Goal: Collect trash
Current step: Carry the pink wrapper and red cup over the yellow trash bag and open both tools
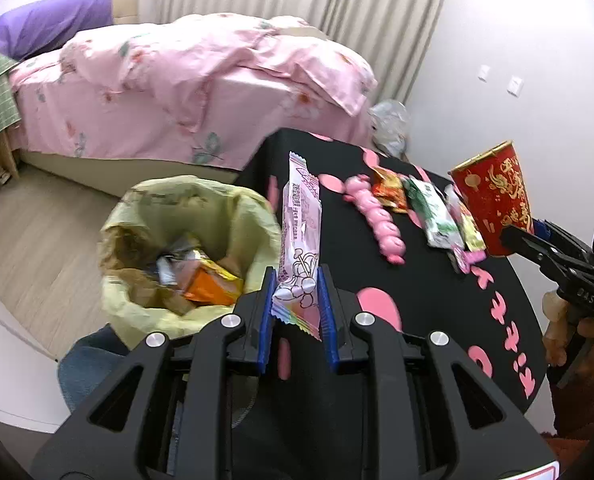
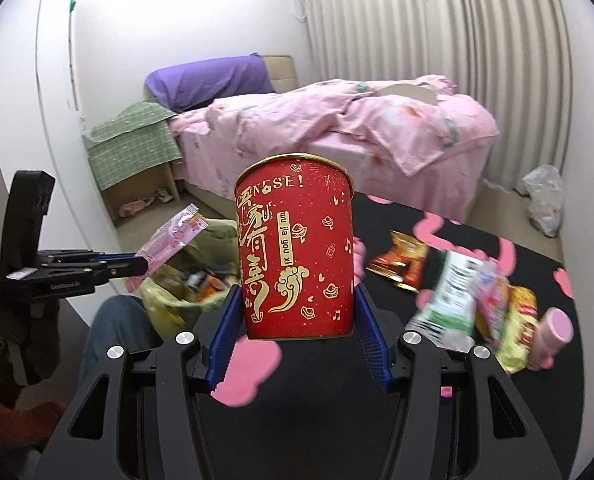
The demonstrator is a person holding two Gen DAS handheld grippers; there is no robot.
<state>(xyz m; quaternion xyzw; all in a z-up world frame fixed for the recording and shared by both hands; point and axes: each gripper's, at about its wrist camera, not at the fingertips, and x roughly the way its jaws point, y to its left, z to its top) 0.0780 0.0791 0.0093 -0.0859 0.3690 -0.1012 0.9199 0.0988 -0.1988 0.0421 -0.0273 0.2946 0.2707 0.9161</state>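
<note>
Your left gripper (image 1: 297,300) is pinching a pink snack wrapper (image 1: 301,240) narrowly beside the lined trash bin (image 1: 193,248) holding wrappers; your right gripper (image 2: 297,312) is gripping a red paper cup (image 2: 297,252) above the black table (image 2: 477,420).

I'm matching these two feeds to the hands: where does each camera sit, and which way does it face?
Left wrist: on the left gripper, looking down its fingers at the pink wrapper and lined bin; a hand shows at right.
Right wrist: on the right gripper, facing the red cup and bed; a knee shows.
Shared: cup, wrapper, bin, bed, black table.
</note>
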